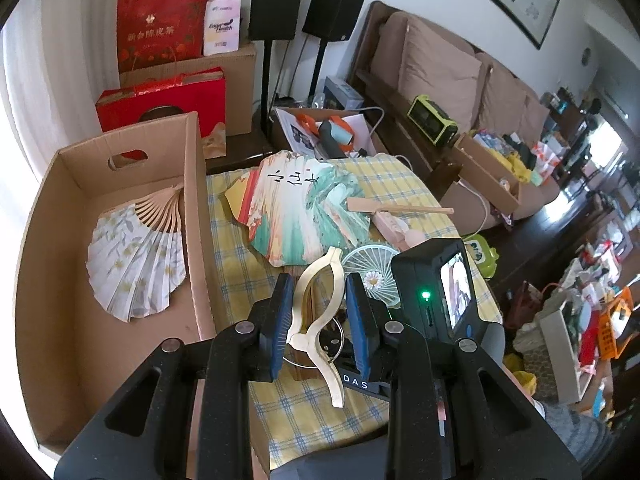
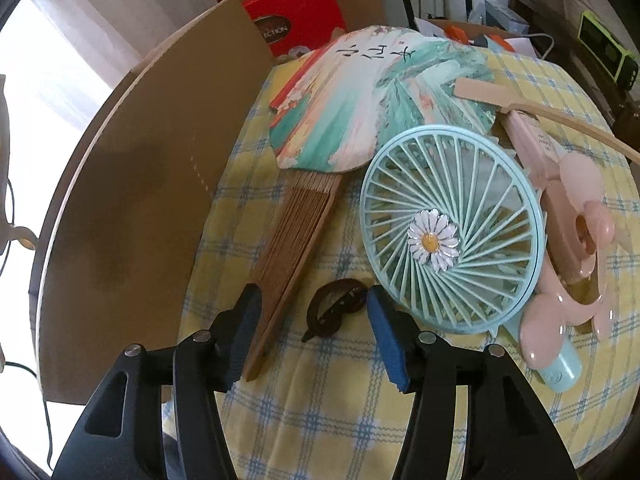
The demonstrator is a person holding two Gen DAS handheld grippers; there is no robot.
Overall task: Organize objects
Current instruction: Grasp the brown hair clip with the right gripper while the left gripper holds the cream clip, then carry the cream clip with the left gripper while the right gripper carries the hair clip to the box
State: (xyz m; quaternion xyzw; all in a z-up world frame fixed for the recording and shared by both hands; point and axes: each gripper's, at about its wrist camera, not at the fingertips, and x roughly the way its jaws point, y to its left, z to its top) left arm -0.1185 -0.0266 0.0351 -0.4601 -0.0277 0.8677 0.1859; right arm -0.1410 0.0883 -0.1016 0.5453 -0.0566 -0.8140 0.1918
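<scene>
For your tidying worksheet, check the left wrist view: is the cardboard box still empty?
No: a white floral folding fan already lies open on the floor of the cardboard box.

A folding fan [image 1: 134, 258] lies in the cardboard box [image 1: 48, 280] at nine o'clock of the tabletop [image 2: 320, 392]; a painted fan [image 2: 360, 104] lies at twelve, a handheld fan [image 2: 452, 236] (partly overlapping it) at three.
</scene>
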